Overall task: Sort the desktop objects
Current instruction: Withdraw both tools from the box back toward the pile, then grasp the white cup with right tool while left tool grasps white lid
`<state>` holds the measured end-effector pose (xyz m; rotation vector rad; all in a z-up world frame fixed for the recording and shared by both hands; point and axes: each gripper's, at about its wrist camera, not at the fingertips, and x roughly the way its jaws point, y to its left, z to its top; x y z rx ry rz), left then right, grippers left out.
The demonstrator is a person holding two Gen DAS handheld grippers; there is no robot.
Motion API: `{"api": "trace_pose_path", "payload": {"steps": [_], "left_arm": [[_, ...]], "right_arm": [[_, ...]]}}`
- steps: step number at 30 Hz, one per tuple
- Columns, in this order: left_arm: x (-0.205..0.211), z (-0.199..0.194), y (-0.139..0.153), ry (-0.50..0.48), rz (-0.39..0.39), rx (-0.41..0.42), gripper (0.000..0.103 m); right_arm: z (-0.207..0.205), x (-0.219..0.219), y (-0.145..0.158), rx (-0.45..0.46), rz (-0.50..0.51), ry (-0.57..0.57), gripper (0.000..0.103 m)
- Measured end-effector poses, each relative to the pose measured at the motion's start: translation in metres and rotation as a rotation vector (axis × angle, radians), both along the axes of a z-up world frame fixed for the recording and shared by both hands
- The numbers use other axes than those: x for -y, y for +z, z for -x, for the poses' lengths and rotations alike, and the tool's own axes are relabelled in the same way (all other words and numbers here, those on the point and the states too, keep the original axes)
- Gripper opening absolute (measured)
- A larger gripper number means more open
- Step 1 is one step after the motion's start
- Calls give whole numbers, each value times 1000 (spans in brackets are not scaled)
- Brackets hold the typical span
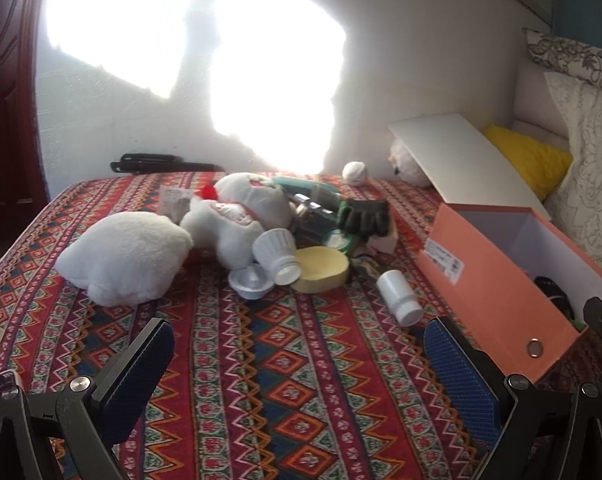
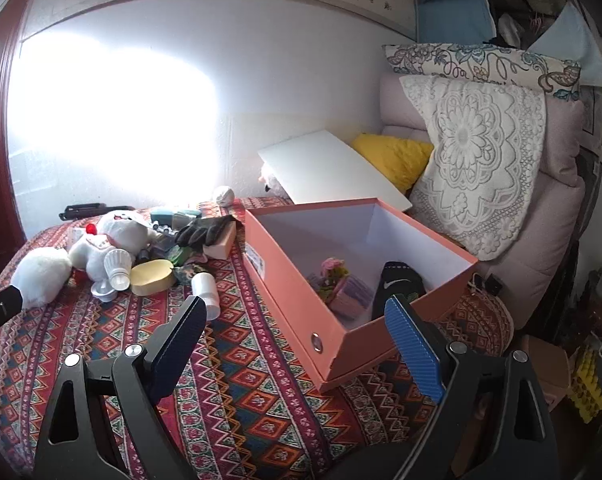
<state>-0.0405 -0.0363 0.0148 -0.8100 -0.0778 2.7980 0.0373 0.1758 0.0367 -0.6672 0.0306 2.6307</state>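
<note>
A pile of objects lies on the patterned cloth (image 1: pixel 285 360): a white plush pillow (image 1: pixel 121 256), a white plush toy (image 1: pixel 237 216), a white ribbed cup (image 1: pixel 275 254), a yellow round sponge (image 1: pixel 321 270), a white pill bottle (image 1: pixel 399 296), dark gloves (image 1: pixel 363 214). An open pink box (image 2: pixel 301 292) stands to the right and holds a black sock (image 2: pixel 401 284) and a purple item with flowers (image 2: pixel 341 284). My left gripper (image 1: pixel 297 344) is open and empty, short of the pile. My right gripper (image 2: pixel 297 320) is open and empty at the box's near corner.
The box's white lid (image 2: pixel 333 172) leans behind it against a yellow cushion (image 2: pixel 393 158) and a lace pillow (image 2: pixel 477 164). A white ball (image 1: pixel 355 173) lies near the wall. A black folded object (image 1: pixel 161 164) lies at the far edge.
</note>
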Motion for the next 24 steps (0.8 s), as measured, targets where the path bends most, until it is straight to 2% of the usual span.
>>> {"api": "trace_pose_path", "payload": {"steps": [3,7,13,15,19,20,24], "left_arm": [[17,19,-10,68,53,-1,103],[33,54,-31,143,188,10,103],[44,105,-67,123,331,92,103],[44,114,-74,119,400,78,103],[43,137,-86,131,544,40,103],[43,142,-89,134,555,42,103],[40,159,-96,100,499,95,103]], "right_arm": [[21,14,-6,14,3,52,93],[58,37,-12,31,-19,131,93],[119,76,-25,75,-82,269,93],[143,86,-36,110,-96,311,93],[194,97,-62,191,-41,383,93],[206,99,-68,207,-28,398,93],[252,109,-90,264,21,452,91]]}}
